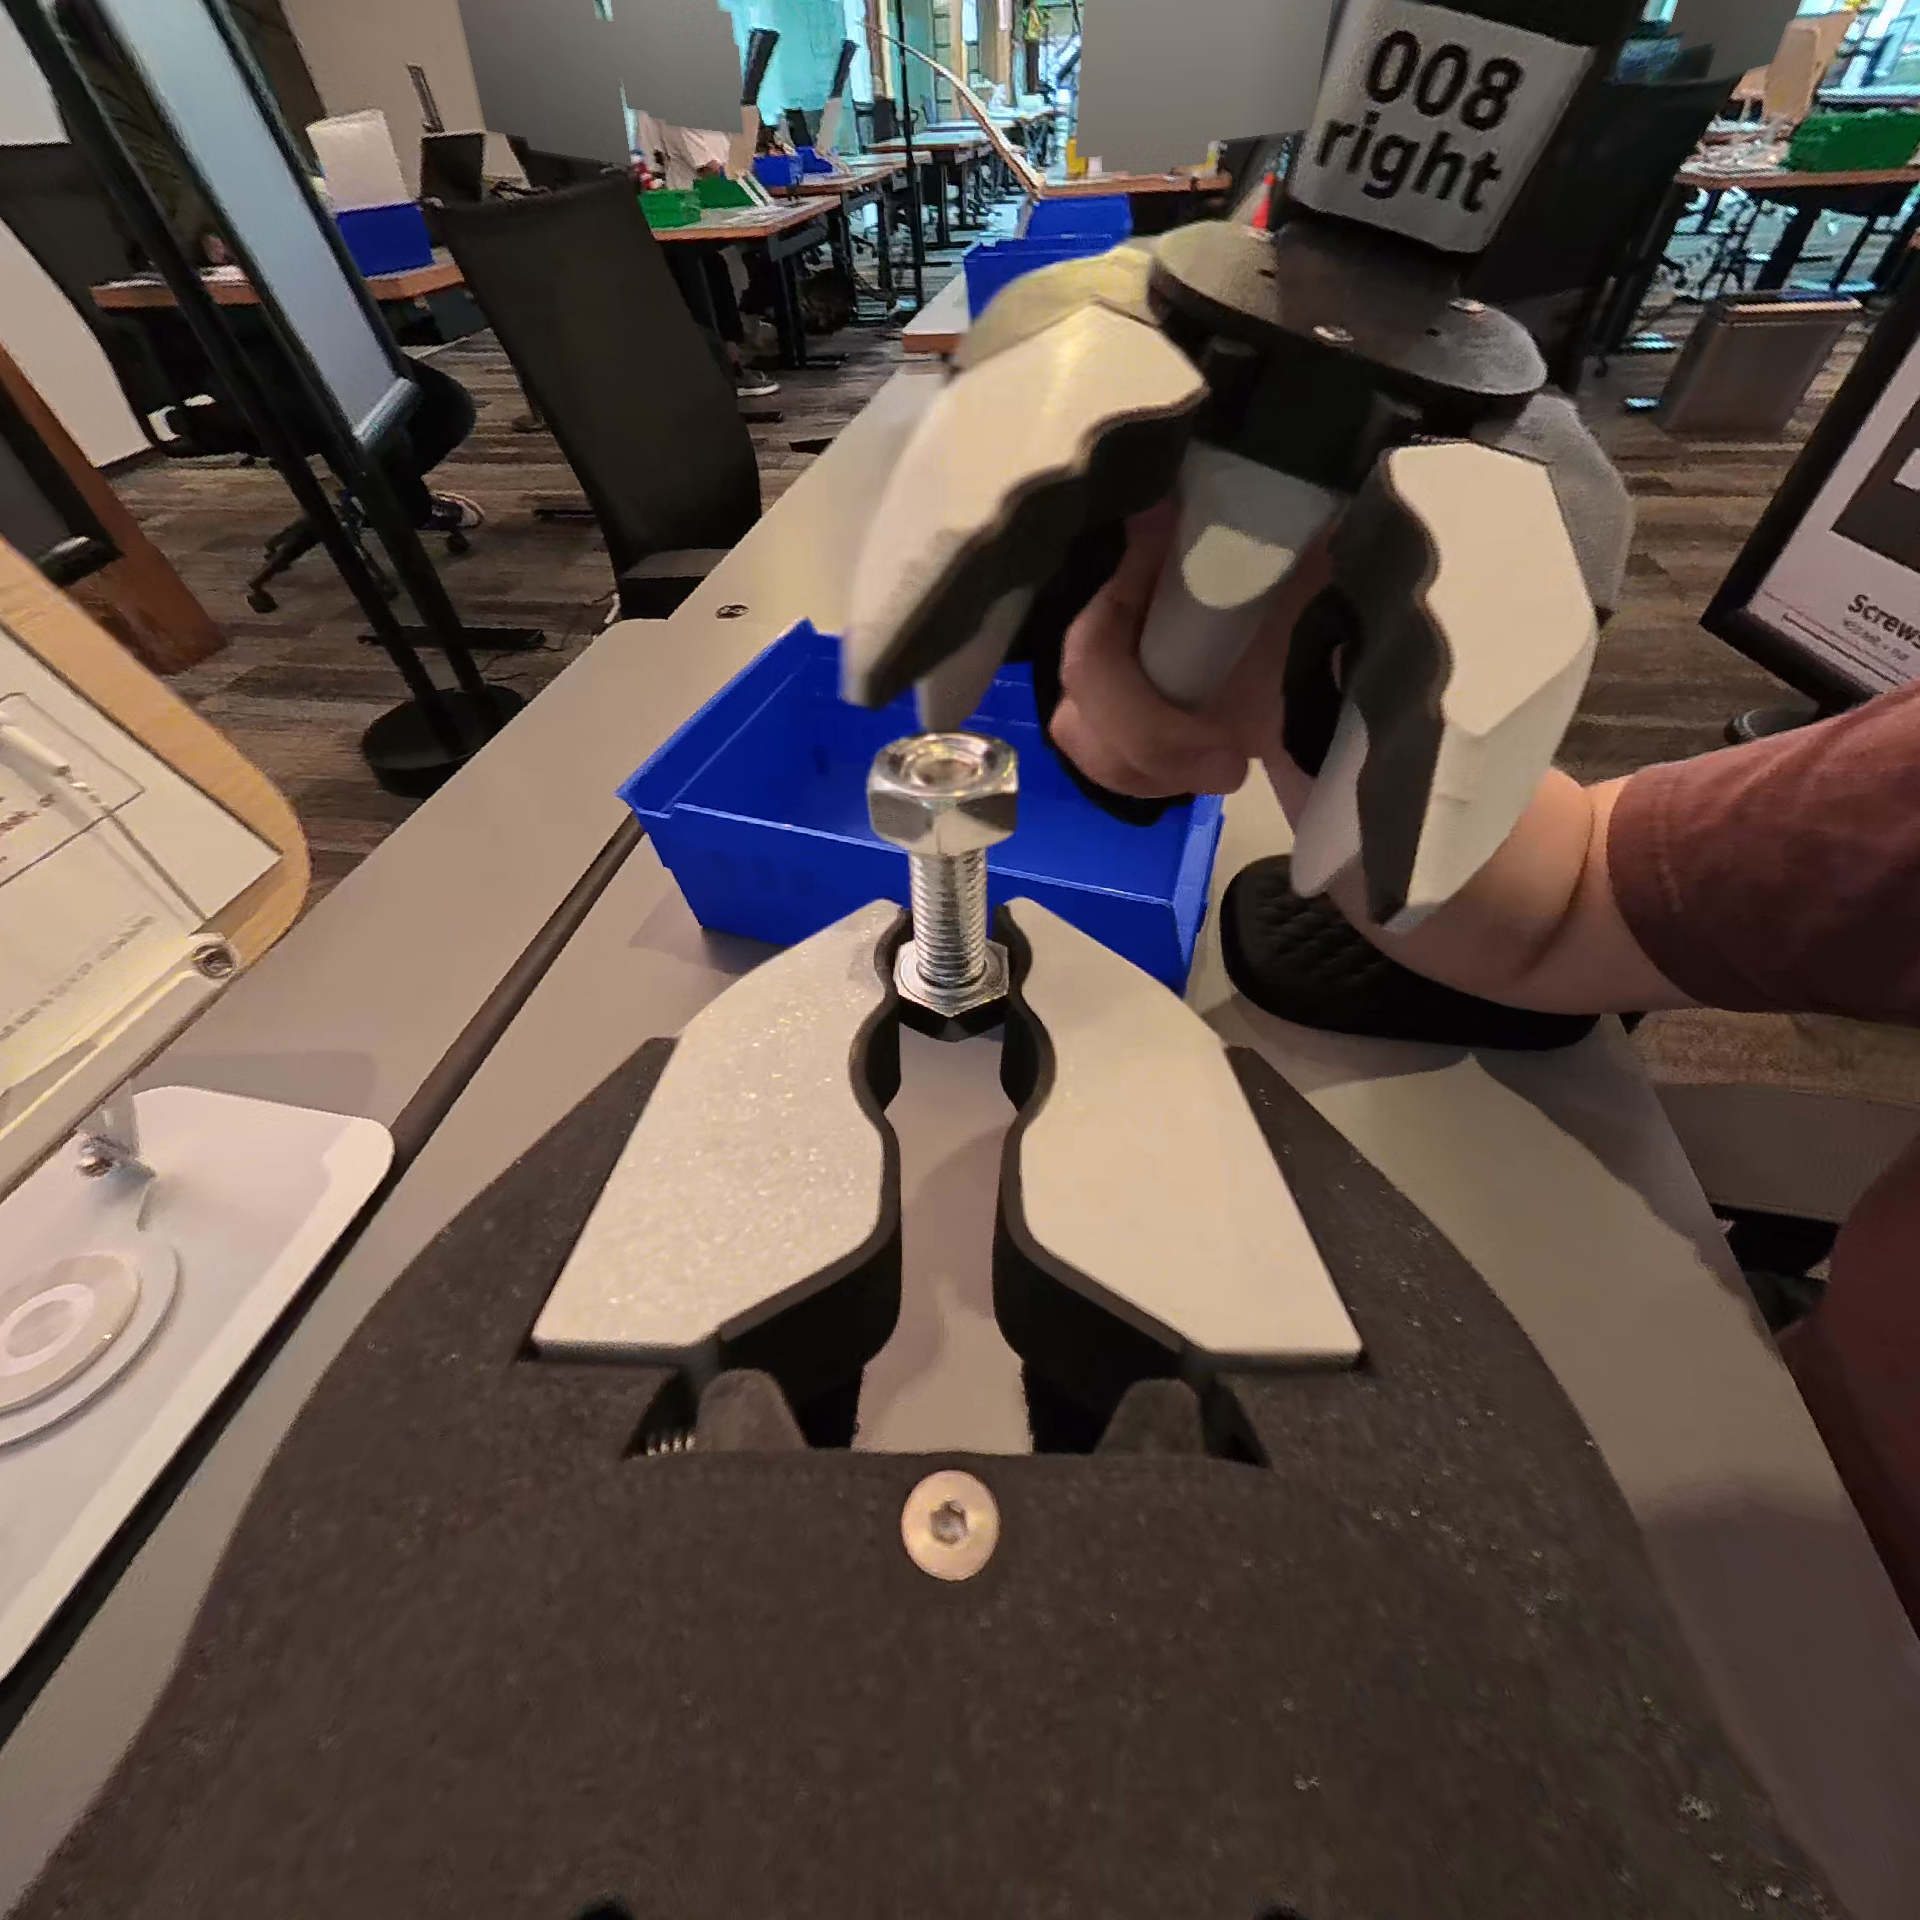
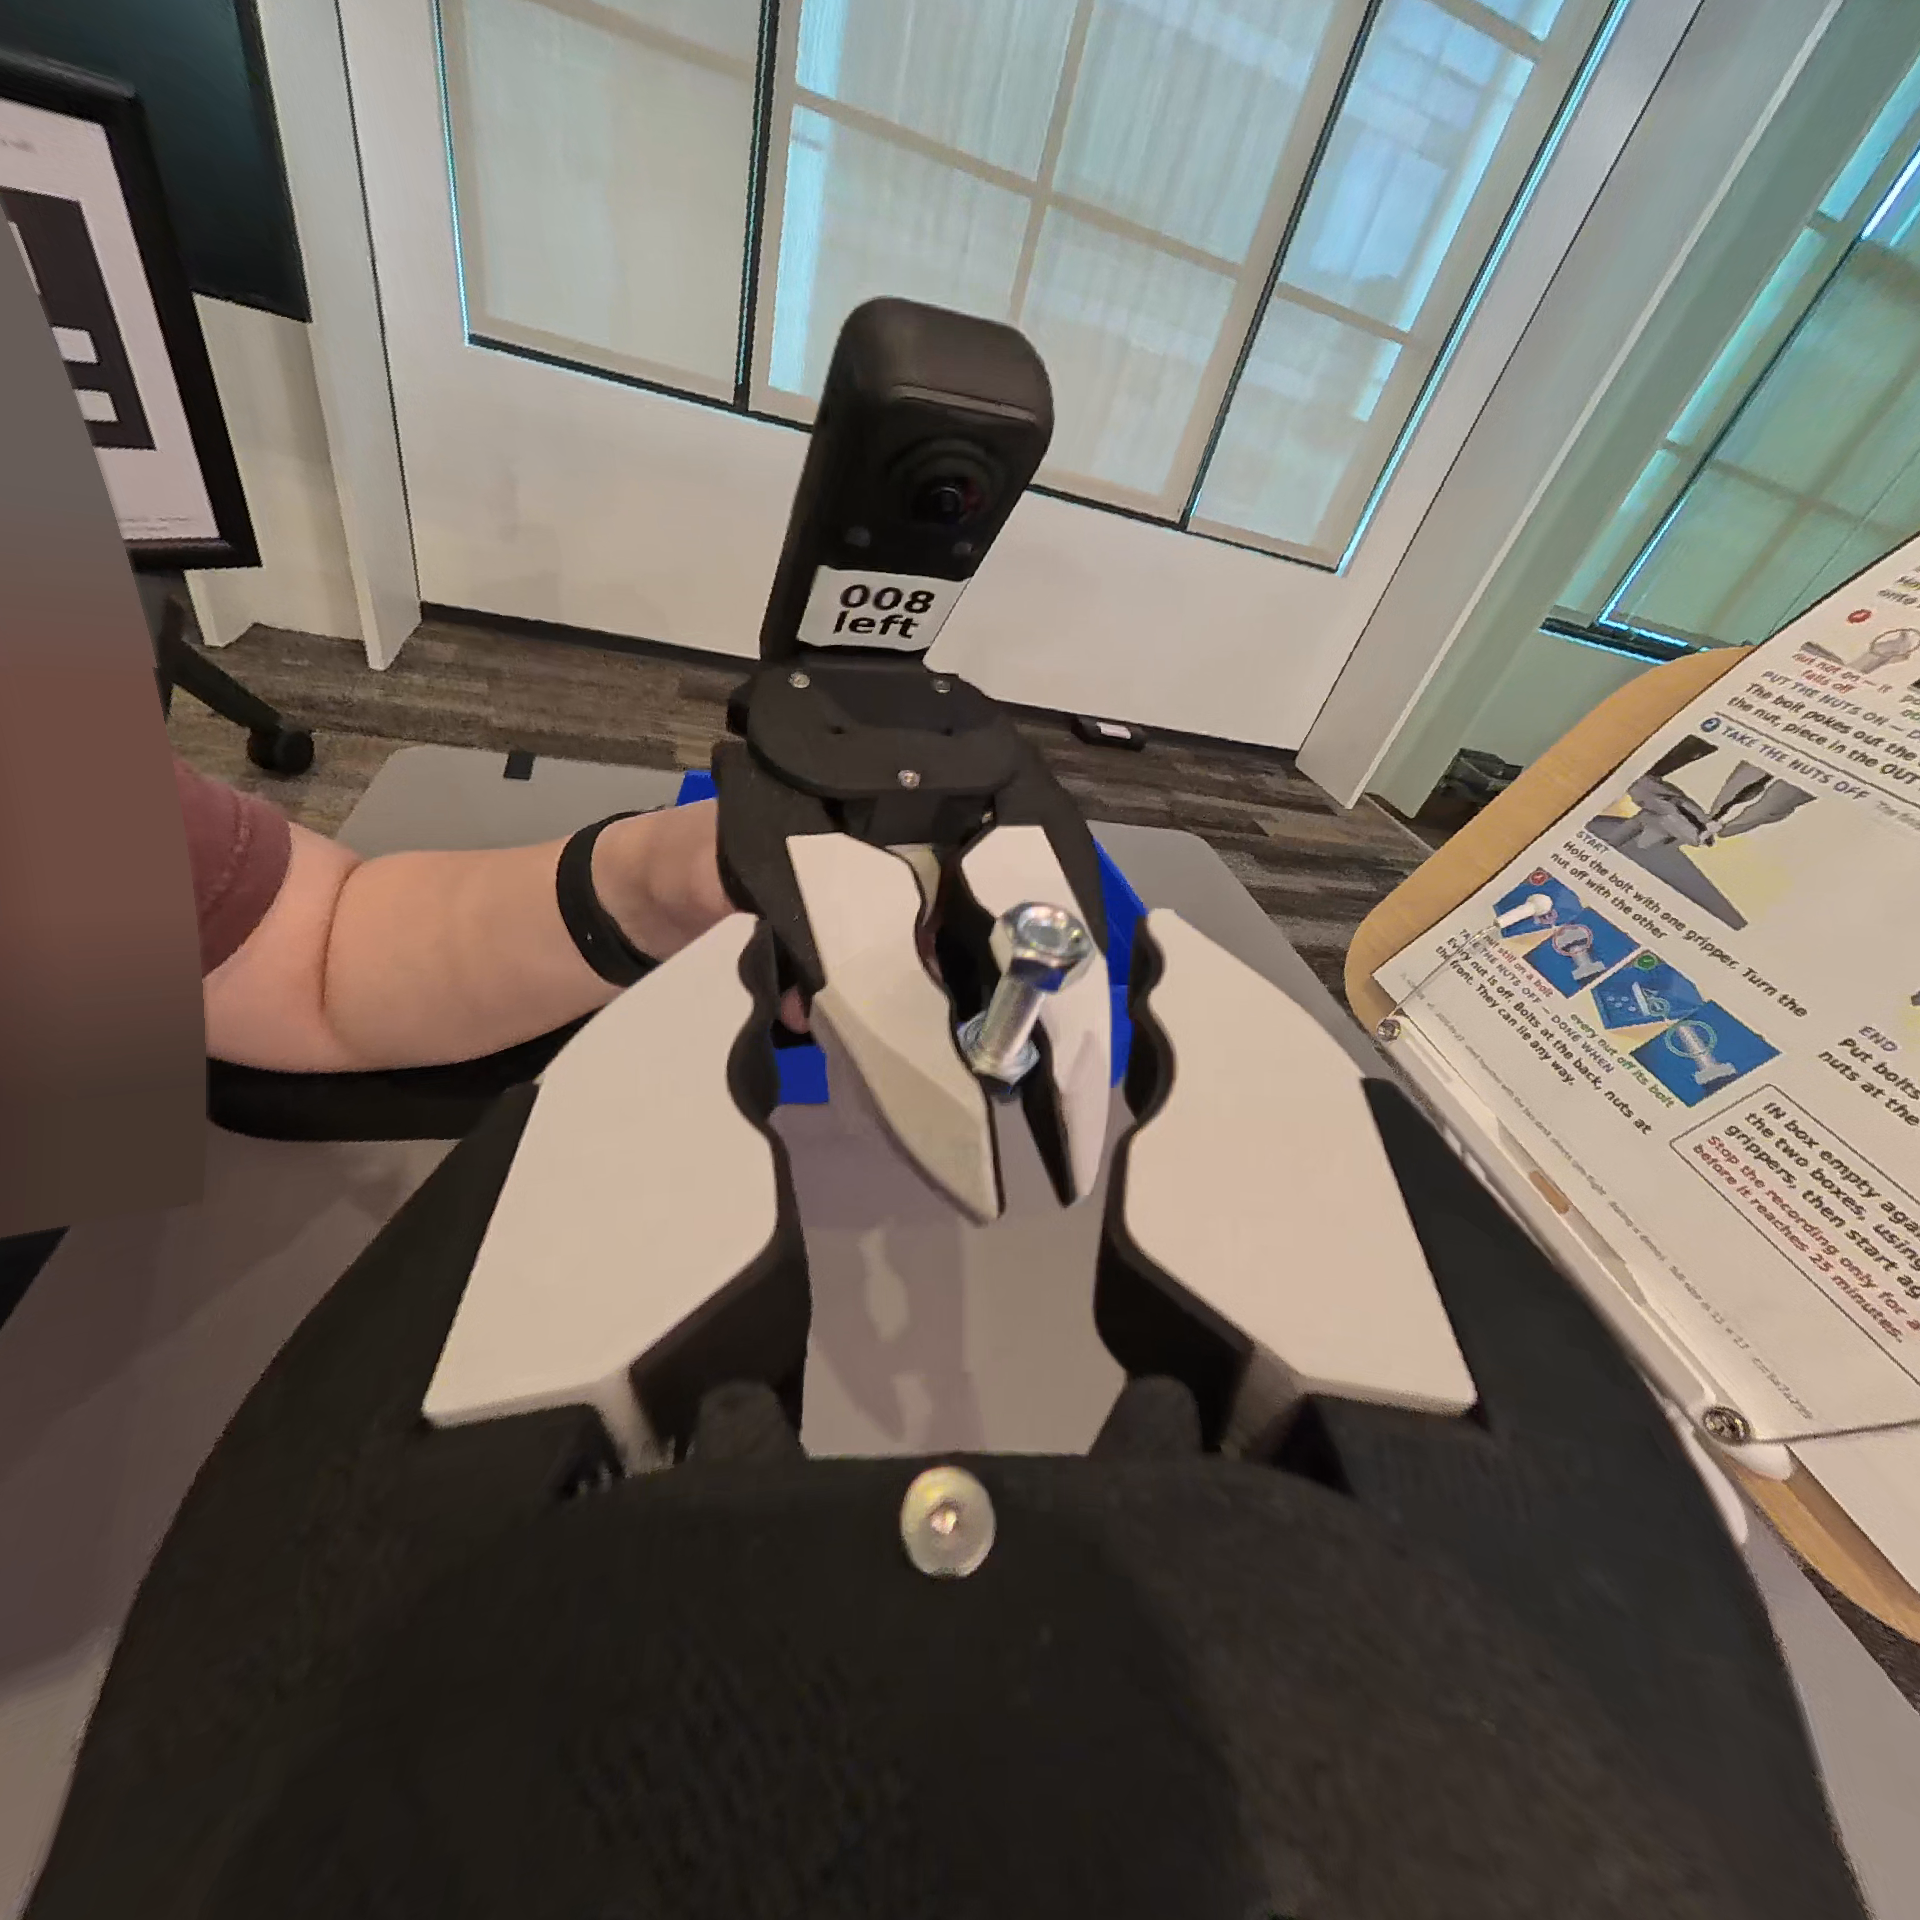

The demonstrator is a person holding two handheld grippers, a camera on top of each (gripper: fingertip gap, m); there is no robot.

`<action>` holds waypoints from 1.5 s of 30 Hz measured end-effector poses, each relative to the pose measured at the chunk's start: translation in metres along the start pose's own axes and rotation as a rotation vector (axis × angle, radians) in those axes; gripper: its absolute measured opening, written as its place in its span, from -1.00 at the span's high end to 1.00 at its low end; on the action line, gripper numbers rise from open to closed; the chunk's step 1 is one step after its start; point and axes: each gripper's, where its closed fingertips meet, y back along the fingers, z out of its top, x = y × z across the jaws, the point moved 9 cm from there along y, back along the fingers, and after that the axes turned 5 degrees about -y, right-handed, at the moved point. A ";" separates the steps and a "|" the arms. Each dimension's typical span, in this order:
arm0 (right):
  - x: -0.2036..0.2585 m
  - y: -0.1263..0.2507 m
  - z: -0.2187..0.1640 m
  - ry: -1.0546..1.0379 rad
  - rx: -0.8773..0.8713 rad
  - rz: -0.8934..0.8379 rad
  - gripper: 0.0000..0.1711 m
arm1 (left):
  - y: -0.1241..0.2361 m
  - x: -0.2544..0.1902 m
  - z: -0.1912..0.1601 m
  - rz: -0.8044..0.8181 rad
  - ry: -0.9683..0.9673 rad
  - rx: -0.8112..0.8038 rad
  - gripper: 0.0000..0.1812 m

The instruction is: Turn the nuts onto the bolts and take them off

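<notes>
Grey tabletop (image 1: 1351,1101) at centre frame: left gripper (image 1: 951,961) clamped the nut (image 1: 948,987), bolt (image 1: 943,831) upright (head topmost); right gripper (image 1: 1122,800) spread wide, upper right, apart.

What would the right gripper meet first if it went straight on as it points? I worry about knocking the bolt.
Probably the left gripper, closed at the nut, or the head of the bolt it holds; depth is unclear. The right gripper is open.

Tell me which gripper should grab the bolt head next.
Right. The right gripper is open and empty just above the bolt head, while the left gripper is shut on the nut.
</notes>
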 end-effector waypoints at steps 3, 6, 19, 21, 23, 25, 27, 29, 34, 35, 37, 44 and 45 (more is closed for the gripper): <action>0.003 -0.009 -0.005 0.006 0.013 0.026 0.20 | -0.006 -0.007 0.000 -0.023 -0.022 0.010 0.85; 0.005 -0.009 -0.006 0.026 0.062 0.027 0.17 | -0.005 -0.004 0.000 0.004 -0.023 0.020 0.85; 0.004 -0.011 -0.008 -0.009 0.061 0.032 0.15 | -0.006 -0.005 0.000 0.021 -0.032 0.032 0.85; 0.002 -0.004 -0.006 -0.003 0.105 0.024 0.29 | 0.000 0.000 0.000 0.038 -0.010 0.019 0.85; 0.001 0.004 -0.003 -0.032 0.116 0.036 0.33 | 0.005 0.006 0.000 0.057 0.020 0.004 0.85; -0.003 0.006 0.000 -0.042 0.063 -0.002 0.28 | 0.006 0.006 0.000 0.039 0.027 -0.007 0.85; -0.003 0.000 -0.002 -0.045 0.035 -0.005 0.19 | 0.001 0.001 0.001 0.012 0.017 -0.005 0.85; -0.001 -0.009 -0.007 -0.041 0.020 0.016 0.15 | -0.005 -0.004 0.000 -0.011 -0.005 0.016 0.85; 0.004 -0.010 -0.010 0.004 0.114 0.029 0.15 | -0.004 -0.001 -0.001 0.016 -0.002 0.025 0.85; 0.004 -0.005 -0.008 0.010 0.129 0.036 0.27 | 0.000 0.002 -0.001 0.028 0.011 0.016 0.85; 0.004 0.002 -0.002 -0.015 0.100 0.054 0.34 | 0.006 0.008 -0.001 0.048 0.043 0.000 0.85; 0.004 -0.013 -0.008 -0.043 0.041 0.048 0.15 | -0.007 -0.005 -0.001 -0.027 0.010 0.020 0.85; 0.004 -0.014 -0.009 -0.048 0.055 0.055 0.13 | -0.008 -0.005 -0.001 -0.016 0.002 0.028 0.85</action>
